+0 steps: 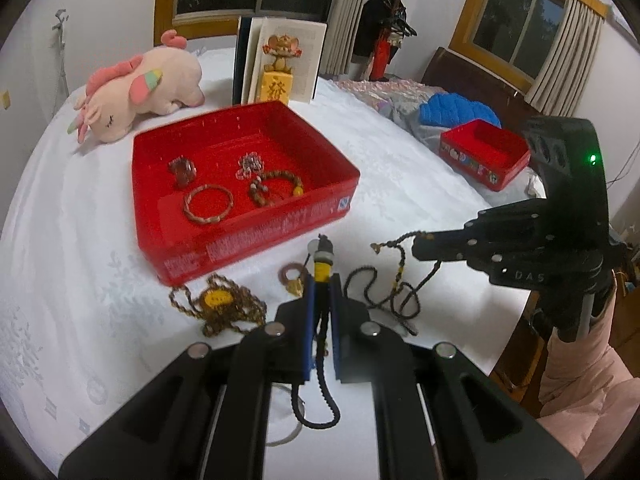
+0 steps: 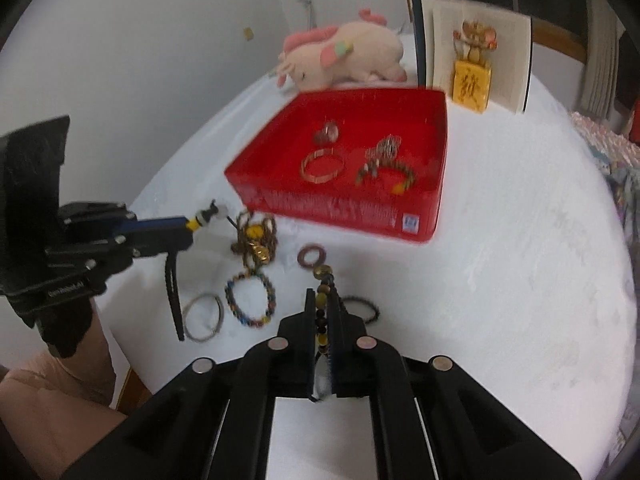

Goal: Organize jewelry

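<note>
Left tool (image 1: 320, 304) is clamped on a black cord pendant with a yellow bead (image 1: 323, 268); right tool (image 2: 325, 312) pinches a dark beaded strand (image 2: 322, 300). Both hang above the white counter (image 2: 500, 280), with the red tin (image 1: 256, 232) at roughly eleven o'clock from the left tool. Best to lift each piece until its tail clears the loose bracelets (image 2: 250, 300), then cross the near wall (image 1: 248, 244) and release into bare floor, away from the bangle (image 1: 208, 204).
</note>
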Demonstrator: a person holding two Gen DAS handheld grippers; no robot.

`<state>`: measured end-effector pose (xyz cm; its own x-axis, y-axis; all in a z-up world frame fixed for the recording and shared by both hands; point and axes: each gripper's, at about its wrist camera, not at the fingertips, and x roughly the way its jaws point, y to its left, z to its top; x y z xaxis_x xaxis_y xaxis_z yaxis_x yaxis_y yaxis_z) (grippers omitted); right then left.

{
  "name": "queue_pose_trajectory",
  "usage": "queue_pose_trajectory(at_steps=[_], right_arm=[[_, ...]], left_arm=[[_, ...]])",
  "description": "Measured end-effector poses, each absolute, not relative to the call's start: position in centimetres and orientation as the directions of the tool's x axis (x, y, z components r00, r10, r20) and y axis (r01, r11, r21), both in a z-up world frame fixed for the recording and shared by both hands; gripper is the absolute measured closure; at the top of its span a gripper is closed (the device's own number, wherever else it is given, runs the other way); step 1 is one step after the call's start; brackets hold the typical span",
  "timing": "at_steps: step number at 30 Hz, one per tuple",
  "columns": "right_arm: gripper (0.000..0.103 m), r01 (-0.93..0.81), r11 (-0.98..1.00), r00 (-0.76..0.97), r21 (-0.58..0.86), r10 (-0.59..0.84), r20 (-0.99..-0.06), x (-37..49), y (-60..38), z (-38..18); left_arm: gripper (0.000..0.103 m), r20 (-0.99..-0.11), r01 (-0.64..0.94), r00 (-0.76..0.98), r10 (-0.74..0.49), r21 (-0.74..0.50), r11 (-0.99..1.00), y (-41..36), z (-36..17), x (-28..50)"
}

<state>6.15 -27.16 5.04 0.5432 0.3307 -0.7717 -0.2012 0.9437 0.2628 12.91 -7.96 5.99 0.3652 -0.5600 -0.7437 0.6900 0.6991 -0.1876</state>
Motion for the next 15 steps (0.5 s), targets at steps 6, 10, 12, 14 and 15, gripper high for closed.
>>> queue_pose_trajectory(at_steps=[6, 10, 12, 14, 15], right_arm=[[0.098, -0.195, 0.956, 0.561, 0.218, 0.291, -0.775, 7.3, -27.3, 6.5], [0.098, -0.166, 0.967, 0.477, 0.194, 0.251, -0.842, 8.8, -26.9, 2.7], [0.098, -0.158, 0.97, 0.436, 0.187, 0.238, -0.868, 9.4, -26.7, 0.6], [0.098, -0.169, 0.969, 0.401, 0.181, 0.235, -0.885, 9.6, -26.3, -0.6], [0.097, -0.174, 0.969, 0.388, 0.174, 0.23, -0.892, 9.6, -26.1, -1.1]], left_arm=[[0.097, -0.719, 0.692, 0.388, -0.577, -0.186, 0.698, -8.1, 7.9, 13.8], [0.097, -0.717, 0.69, 0.383, -0.583, -0.198, 0.696, -8.1, 7.7, 14.2], [0.097, -0.722, 0.689, 0.374, -0.582, -0.204, 0.696, -8.2, 7.3, 14.4], [0.097, -0.728, 0.686, 0.369, -0.578, -0.207, 0.698, -8.3, 7.1, 14.6], [0.097, -0.731, 0.684, 0.365, -0.577, -0.209, 0.698, -8.3, 6.9, 14.7]])
